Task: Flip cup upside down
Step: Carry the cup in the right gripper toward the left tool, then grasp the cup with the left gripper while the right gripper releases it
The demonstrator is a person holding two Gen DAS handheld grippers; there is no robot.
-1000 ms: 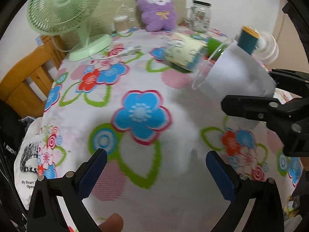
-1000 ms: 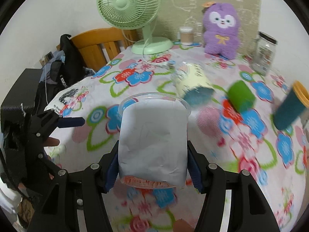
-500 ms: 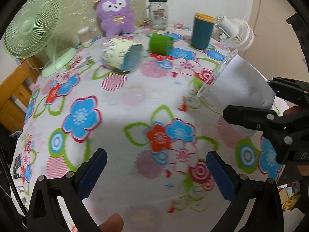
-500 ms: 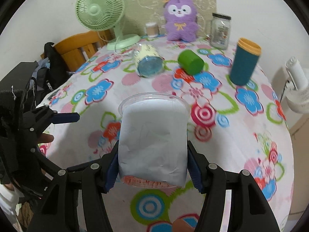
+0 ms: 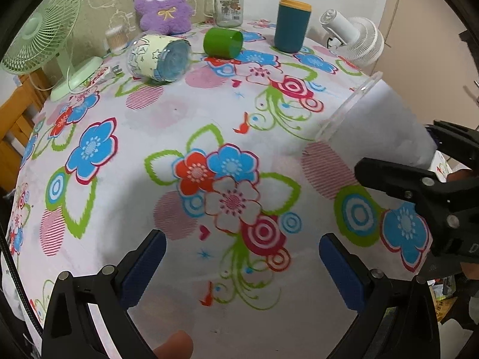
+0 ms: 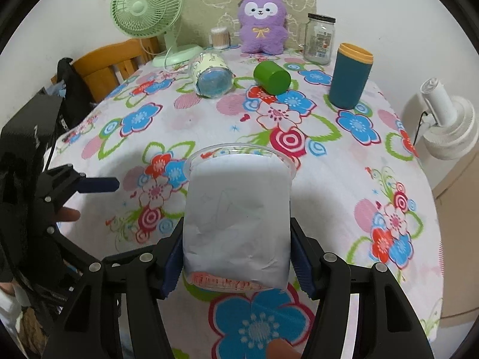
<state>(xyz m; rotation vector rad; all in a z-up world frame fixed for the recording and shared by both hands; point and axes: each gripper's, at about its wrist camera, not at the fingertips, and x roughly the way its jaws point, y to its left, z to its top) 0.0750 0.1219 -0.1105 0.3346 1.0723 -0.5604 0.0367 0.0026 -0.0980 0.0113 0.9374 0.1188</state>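
Note:
My right gripper is shut on a clear plastic cup with a white paper sleeve. It holds the cup on its side above the table, mouth pointing away over the flowered tablecloth. In the left wrist view the same cup shows at the right, tilted with its rim toward the table's middle, held by the right gripper. My left gripper is open and empty above the table's near edge; it also shows at the left of the right wrist view.
At the back lie a clear cup with a yellow sleeve and a green cup, both on their sides. A teal tumbler, glass jar, purple plush, green fan and white fan stand around.
Both grippers have swung to the right over the table, the right one carrying the cup. The cup stays clamped on its side. The left gripper stays open.

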